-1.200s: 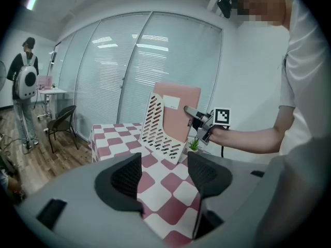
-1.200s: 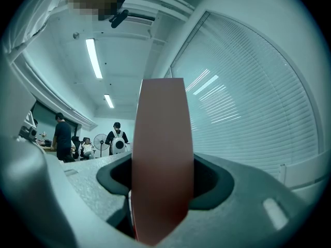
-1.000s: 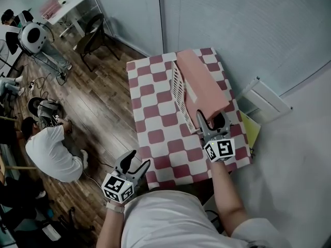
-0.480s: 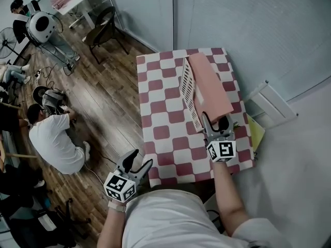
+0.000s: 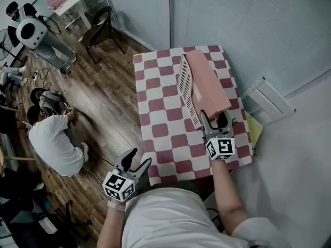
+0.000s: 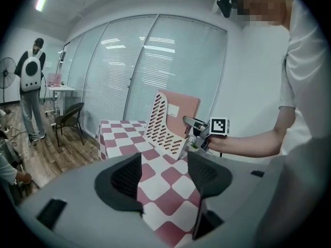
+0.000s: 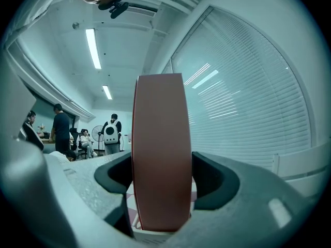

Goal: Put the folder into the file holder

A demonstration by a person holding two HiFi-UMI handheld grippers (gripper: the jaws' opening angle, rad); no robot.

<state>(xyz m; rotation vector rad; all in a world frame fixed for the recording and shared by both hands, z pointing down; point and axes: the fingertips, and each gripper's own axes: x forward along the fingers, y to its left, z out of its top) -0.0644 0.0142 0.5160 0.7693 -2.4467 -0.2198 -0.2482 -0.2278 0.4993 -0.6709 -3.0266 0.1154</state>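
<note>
scene: table (image 5: 155, 119) with a pink-and-white check cloth, set against a wall of blinds; wood floor on its left
file holder: white, perforated (image 5: 182, 84), on the right half of the table, long side running away from the person; in the left gripper view (image 6: 161, 125) its slotted wall leans back
folder: pink (image 5: 208, 81), on edge, lying along the right side of the holder's slotted wall and touching it. Top edge sits above the holder. In the right gripper view (image 7: 161, 154) a white ledge shows under its lower edge. Can't tell if it is fully seated
right gripper: (image 5: 215, 119) at the near end of the folder, pointing along it, marker cube toward the person
right jaws: have just been opening. Folder's near end stands between the pads. Each pad is just beside a face of it, and no squeeze is visible
left gripper: (image 5: 138, 159) off the table's near left corner, over the floor beside the person's torso, well apart from holder and folder
left jaws: spread and empty; only check cloth shows between them in its own view (image 6: 164, 174)
cross-check: left gripper view also shows the folder (image 6: 182, 107) behind the slotted wall and the right gripper (image 6: 195, 124) at its end
background: person in a white shirt (image 5: 51, 141) sitting on the floor, left; chair (image 5: 98, 27) further back
</note>
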